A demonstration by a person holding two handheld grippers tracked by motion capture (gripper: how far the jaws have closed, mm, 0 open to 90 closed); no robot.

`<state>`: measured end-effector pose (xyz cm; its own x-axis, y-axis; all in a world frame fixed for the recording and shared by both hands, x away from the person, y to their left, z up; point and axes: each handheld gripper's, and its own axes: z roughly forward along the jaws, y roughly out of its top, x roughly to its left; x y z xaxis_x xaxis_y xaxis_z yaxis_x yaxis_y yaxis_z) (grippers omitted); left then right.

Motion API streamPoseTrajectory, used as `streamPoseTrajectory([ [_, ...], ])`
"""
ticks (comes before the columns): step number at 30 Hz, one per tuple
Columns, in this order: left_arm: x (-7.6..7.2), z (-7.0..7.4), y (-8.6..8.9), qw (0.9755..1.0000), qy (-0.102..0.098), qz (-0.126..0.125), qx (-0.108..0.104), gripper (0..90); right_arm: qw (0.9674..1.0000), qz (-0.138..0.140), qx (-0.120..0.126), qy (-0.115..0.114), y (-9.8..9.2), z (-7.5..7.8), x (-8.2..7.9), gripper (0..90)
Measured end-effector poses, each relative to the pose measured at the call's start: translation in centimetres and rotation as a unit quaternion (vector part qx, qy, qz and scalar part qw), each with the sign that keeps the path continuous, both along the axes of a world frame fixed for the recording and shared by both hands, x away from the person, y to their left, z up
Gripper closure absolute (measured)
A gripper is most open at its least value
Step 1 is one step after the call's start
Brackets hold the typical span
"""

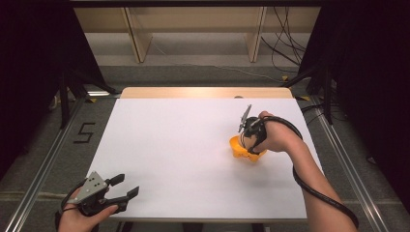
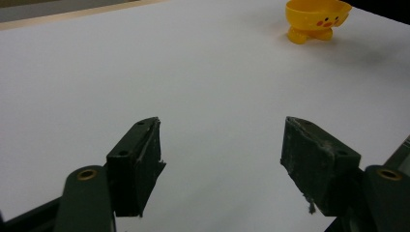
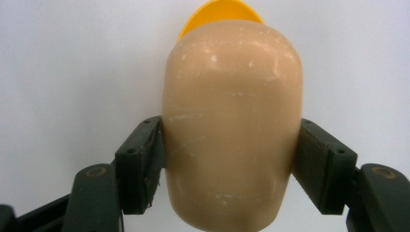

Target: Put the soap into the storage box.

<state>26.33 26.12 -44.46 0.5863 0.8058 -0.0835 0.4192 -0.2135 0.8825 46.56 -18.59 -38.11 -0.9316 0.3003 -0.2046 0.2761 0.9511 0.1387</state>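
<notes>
Egg [image 3: 232, 125] clamped lengthwise in right gripper [image 3: 231, 164], over yellow cup [image 3: 220, 12].

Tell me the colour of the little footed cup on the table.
Yellow, with orange-red face markings on the cup; the left gripper view shows it best.

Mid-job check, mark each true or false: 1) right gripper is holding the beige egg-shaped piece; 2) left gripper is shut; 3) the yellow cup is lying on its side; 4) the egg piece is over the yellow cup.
1) True: the right gripper has its fingers pressed on the beige egg-shaped piece.
2) False: the left gripper is open, with nothing between its fingers.
3) False: the yellow cup stands upright on its feet.
4) True: in the right gripper view the cup's rim shows just beyond the egg piece.
</notes>
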Motion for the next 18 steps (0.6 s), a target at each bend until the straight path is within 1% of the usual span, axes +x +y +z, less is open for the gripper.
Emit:
streamPoseTrajectory([
  [1,0.0,0.0,0.0,1.0,0.0,0.0,0.0,30.2,1.0,-0.003,-0.002,0.0,0.07,-0.01,-0.02,33.9],
  [2,0.0,0.0,0.0,1.0,0.0,0.0,0.0,30.2,0.9999,-0.015,-0.001,0.001,0.12,-0.01,-0.12,33.9],
  [3,0.0,0.0,0.0,1.0,0.0,0.0,0.0,30.2,0.9999,-0.014,-0.001,0.0,0.1,-0.02,-0.07,33.9],
  [4,0.0,0.0,0.0,1.0,0.0,0.0,0.0,30.2,1.0,-0.005,0.0,-0.003,-0.01,-0.08,0.1,33.9],
  [5,0.0,0.0,-0.01,1.0,0.0,0.0,0.0,30.2,0.9998,-0.021,-0.003,0.0,0.06,-0.04,-0.09,33.9],
  [6,0.0,0.0,-0.01,1.0,0.0,0.0,0.0,30.2,1.0,-0.004,-0.002,-0.003,-0.04,-0.13,0.15,33.9],
  [7,0.0,0.0,-0.01,1.0,0.0,0.0,0.0,30.2,1.0,-0.004,-0.002,-0.003,-0.04,-0.13,0.15,33.9],
  [8,0.01,0.0,0.0,1.0,0.0,0.0,0.0,30.3,0.9996,-0.027,-0.002,0.0,0.07,-0.12,-0.14,33.9],
  [9,0.01,0.0,0.0,1.0,0.0,0.0,0.0,30.3,0.9996,-0.027,-0.002,0.0,0.07,-0.12,-0.14,33.9],
  [10,0.01,0.0,0.0,1.0,0.0,0.0,-0.001,30.2,0.9999,-0.017,-0.001,-0.003,-0.05,-0.23,0.08,33.9],
  [11,0.01,0.0,0.0,1.0,0.0,0.0,-0.001,30.2,0.9998,-0.02,0.001,0.0,-0.03,-0.24,0.03,33.9],
  [12,0.01,0.0,0.0,1.0,0.0,0.0,0.0,30.2,0.9999,-0.013,0.001,0.003,-0.05,-0.31,0.17,33.9],
  [13,0.01,0.0,0.0,1.0,0.0,0.0,0.0,30.2,0.9998,-0.017,-0.001,0.007,-0.05,-0.34,0.19,33.9],
  [14,0.01,0.0,0.0,1.0,0.0,0.0,0.0,30.2,0.9998,-0.017,-0.001,0.007,-0.05,-0.34,0.19,33.9],
  [15,0.01,0.0,0.0,1.0,0.0,0.0,-0.001,30.2,1.0,-0.006,0.001,0.003,-0.18,-0.48,0.42,33.9],
  [18,0.01,0.0,0.0,1.0,0.0,0.0,0.0,30.2,1.0,-0.004,0.002,0.001,-0.21,-0.55,0.5,33.9],
])
